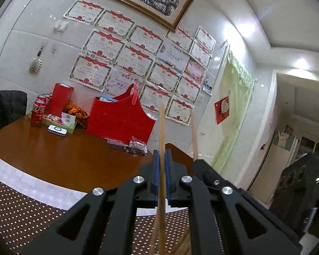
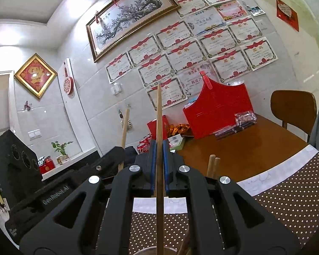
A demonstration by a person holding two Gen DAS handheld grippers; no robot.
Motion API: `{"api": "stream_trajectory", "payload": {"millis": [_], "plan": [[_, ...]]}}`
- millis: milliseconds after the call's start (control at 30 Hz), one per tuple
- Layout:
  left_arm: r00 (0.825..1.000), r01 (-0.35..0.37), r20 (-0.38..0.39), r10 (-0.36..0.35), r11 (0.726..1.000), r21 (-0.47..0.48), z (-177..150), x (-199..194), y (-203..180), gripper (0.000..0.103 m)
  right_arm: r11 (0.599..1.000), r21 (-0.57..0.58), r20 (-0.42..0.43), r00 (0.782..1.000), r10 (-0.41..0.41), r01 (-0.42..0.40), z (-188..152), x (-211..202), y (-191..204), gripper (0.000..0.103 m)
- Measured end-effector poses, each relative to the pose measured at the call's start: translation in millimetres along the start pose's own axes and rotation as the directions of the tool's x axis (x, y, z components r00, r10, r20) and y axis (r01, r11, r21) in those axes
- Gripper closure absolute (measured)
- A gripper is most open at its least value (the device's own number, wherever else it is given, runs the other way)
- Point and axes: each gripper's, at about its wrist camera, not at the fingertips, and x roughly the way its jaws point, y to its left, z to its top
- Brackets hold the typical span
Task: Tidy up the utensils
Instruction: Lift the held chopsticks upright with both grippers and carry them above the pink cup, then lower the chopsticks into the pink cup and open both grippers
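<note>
My left gripper (image 1: 162, 151) is shut on a wooden chopstick (image 1: 162, 127) that stands upright between its blue pads. My right gripper (image 2: 158, 141) is shut on another wooden chopstick (image 2: 159, 114), also upright. Each gripper shows in the other's view: the right one (image 1: 204, 167) with its chopstick (image 1: 194, 136), the left one (image 2: 117, 155) with its chopstick (image 2: 124, 125). Two more chopstick ends (image 2: 213, 166) stick up beside the right gripper. The rim of a round holder (image 2: 151, 251) shows at the bottom edge, under the right gripper.
A brown wooden table (image 1: 63, 155) carries a dotted brown placemat (image 1: 14, 210), a red gift basket (image 1: 119, 119), cola cans (image 1: 37, 110), a red box (image 1: 59, 99) and packets (image 1: 136, 145). A wooden chair (image 2: 293, 108) stands at the right. A black speaker (image 2: 14, 165) stands at the left.
</note>
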Motion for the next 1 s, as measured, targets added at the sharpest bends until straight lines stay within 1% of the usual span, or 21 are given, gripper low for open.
{"api": "stream_trajectory", "payload": {"millis": [133, 333, 467, 500, 533, 567, 600, 633, 667, 700, 733, 767, 800, 867, 1000], "plan": [[1.0, -0.016, -0.013, 0.016, 1.0, 0.021, -6, 4, -3, 0.098, 1.0, -0.027, -0.002, 1.0, -0.011, 0.011, -5, 2, 5, 0.097], [0.999, -0.037, -0.03, 0.038, 0.998, 0.045, -10, 4, -5, 0.098, 1.0, -0.028, -0.033, 0.999, -0.013, 0.012, -8, 3, 5, 0.096], [0.998, -0.045, -0.05, 0.048, 0.997, 0.055, -9, 2, -4, 0.097, 1.0, -0.005, -0.078, 0.997, -0.006, 0.005, -8, 4, 5, 0.095], [0.997, -0.045, -0.059, 0.048, 0.997, 0.056, -8, 1, -4, 0.097, 1.0, 0.005, -0.082, 0.997, -0.002, 0.003, -7, 3, 5, 0.089], [0.996, -0.05, -0.066, 0.054, 0.997, 0.058, -8, 1, -3, 0.097, 1.0, 0.01, -0.081, 0.997, -0.002, 0.003, -6, 2, 5, 0.065], [0.996, -0.058, -0.067, 0.062, 0.997, 0.06, -7, 0, -2, 0.087, 1.0, 0.021, -0.07, 0.998, 0.004, -0.003, -3, -2, 6, 0.049], [0.995, -0.062, -0.069, 0.067, 0.996, 0.062, -6, -2, -1, 0.068, 1.0, 0.028, -0.055, 0.998, 0.011, -0.01, 0, -6, 7, 0.024], [0.995, -0.067, -0.068, 0.071, 0.996, 0.058, -4, -4, 0, 0.062, 1.0, 0.029, -0.037, 0.999, 0.007, -0.006, 3, -11, 8, 0.021], [0.995, -0.07, -0.069, 0.073, 0.996, 0.052, -3, -5, 2, 0.054, 1.0, 0.026, -0.014, 1.0, 0.003, -0.003, 8, -16, 10, 0.02], [0.995, -0.072, -0.067, 0.076, 0.996, 0.049, -1, -7, 3, 0.048, 1.0, 0.024, -0.004, 1.0, 0.005, -0.005, 12, -20, 12, 0.018], [0.995, -0.079, -0.064, 0.082, 0.996, 0.049, 1, -9, 3, 0.045, 1.0, 0.025, 0.005, 1.0, 0.006, -0.006, 15, -23, 12, 0.014], [0.994, -0.084, -0.06, 0.087, 0.995, 0.05, 3, -11, 3, 0.038, 0.999, 0.034, 0.024, 1.0, 0.004, -0.005, 19, -28, 12, 0.009], [0.994, -0.09, -0.055, 0.093, 0.995, 0.053, 5, -13, 3, 0.034, 0.999, 0.044, 0.044, 0.999, 0.0, -0.002, 23, -33, 12, 0.008], [0.993, -0.104, -0.053, 0.107, 0.992, 0.068, 8, -16, 0, 0.029, 0.999, 0.053, 0.067, 0.998, -0.001, -0.002, 31, -40, 11, 0.007], [0.986, -0.155, -0.049, 0.161, 0.982, 0.108, 13, -24, -11, 0.026, 0.998, 0.063, 0.095, 0.996, -0.006, 0.0, 43, -51, 10, 0.006]]}}
